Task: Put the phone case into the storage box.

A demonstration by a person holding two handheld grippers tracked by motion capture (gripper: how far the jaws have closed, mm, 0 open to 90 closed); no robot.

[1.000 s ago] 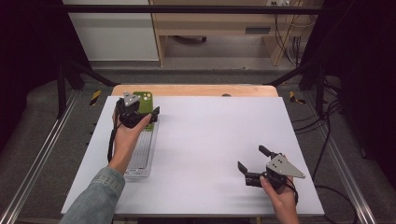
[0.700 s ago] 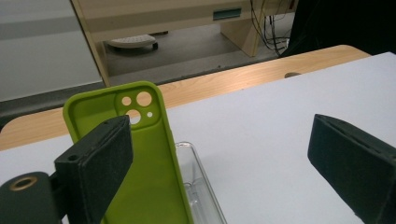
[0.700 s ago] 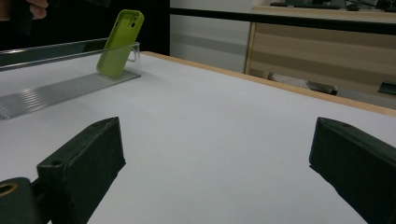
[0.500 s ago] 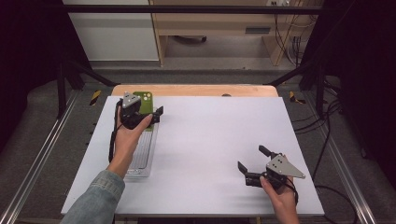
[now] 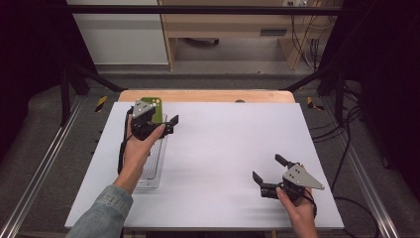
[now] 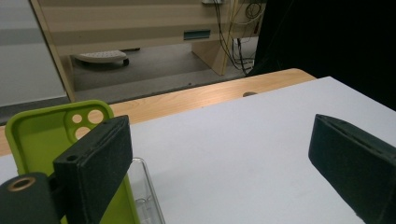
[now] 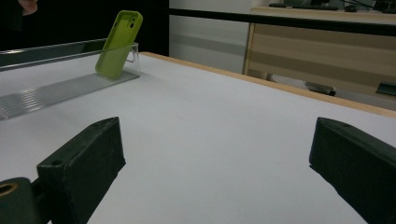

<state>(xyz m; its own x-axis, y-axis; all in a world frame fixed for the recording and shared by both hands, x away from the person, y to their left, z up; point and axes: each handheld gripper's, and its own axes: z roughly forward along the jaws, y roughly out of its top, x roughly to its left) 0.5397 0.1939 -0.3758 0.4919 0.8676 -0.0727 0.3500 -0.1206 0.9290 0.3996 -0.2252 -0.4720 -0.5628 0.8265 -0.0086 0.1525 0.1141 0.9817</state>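
Observation:
A lime-green phone case [image 5: 155, 105] leans upright at the far end of a clear plastic rack [image 5: 151, 166] on the left of the white table. My left gripper [image 5: 164, 121] hovers over that far end, open, its jaws pointing right. In the left gripper view the phone case [image 6: 37, 135] sits behind the left jaw, and the open left gripper [image 6: 224, 163] has only white table between its jaws. My right gripper [image 5: 267, 167] is near the front right of the table, open and empty. The right gripper [image 7: 219, 158] looks across at the phone case [image 7: 119, 42] in the rack [image 7: 56, 88].
The white table top [image 5: 233, 139] has a wooden strip [image 5: 208, 95] along its far edge. Metal rails run down both sides of the table. A wooden cabinet and cables stand on the floor beyond.
My left gripper has drifted slightly to the right beside the green case. The right gripper has stayed still.

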